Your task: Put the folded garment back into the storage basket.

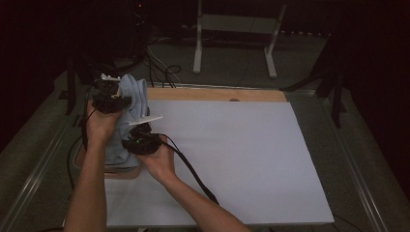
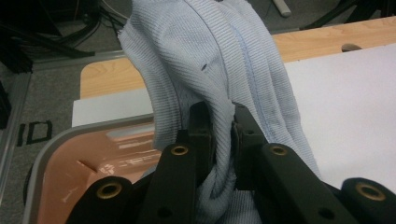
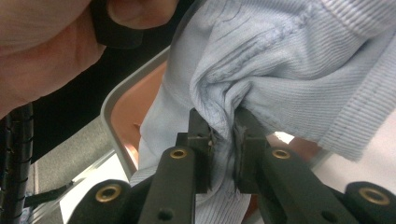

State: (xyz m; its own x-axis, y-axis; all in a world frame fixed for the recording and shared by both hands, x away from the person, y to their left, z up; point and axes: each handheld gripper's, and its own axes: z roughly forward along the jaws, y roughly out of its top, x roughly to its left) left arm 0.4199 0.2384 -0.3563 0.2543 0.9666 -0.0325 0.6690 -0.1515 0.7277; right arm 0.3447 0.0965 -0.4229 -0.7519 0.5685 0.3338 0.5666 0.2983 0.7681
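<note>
The high view looks down and forward from above the person's side, far enough to take in the whole white tabletop. The left gripper view sits very close behind the left gripper and faces across the tabletop. The right gripper view sits just as close behind the right gripper. All three share the pale blue cloth and the orange tray.

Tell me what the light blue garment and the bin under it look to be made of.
Light blue garment: ribbed knit fabric, probably cotton, matte; fine ribs and stitched seams show. Bin: likely plastic, glossy orange inside with a grey rim; highlights gleam on it.
</note>
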